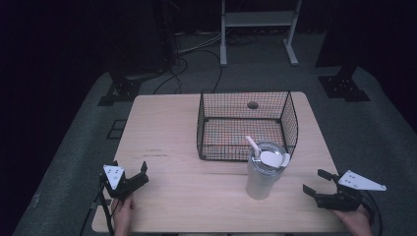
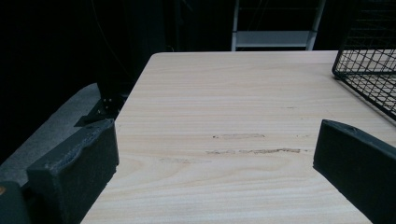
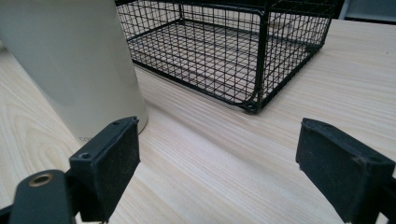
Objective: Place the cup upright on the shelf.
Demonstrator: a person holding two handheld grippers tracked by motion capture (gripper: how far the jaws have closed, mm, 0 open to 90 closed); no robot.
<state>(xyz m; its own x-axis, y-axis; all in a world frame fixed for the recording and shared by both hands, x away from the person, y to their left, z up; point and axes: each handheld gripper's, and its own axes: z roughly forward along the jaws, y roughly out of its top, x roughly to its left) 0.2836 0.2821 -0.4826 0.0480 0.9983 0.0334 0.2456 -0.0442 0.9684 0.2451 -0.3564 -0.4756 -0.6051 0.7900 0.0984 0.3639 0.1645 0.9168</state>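
Grippers (image 1: 132,176) over pale table (image 1: 167,128) (dark room).

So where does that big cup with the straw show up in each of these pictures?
High view: the tumbler stands upright right of centre, just in front of the wire basket.
Left gripper view: the cup is not in this picture; the basket's corner is at the right edge.
Right gripper view: the cup's pale wall is at upper left, the basket behind it.
Shared landmark: the black wire basket.
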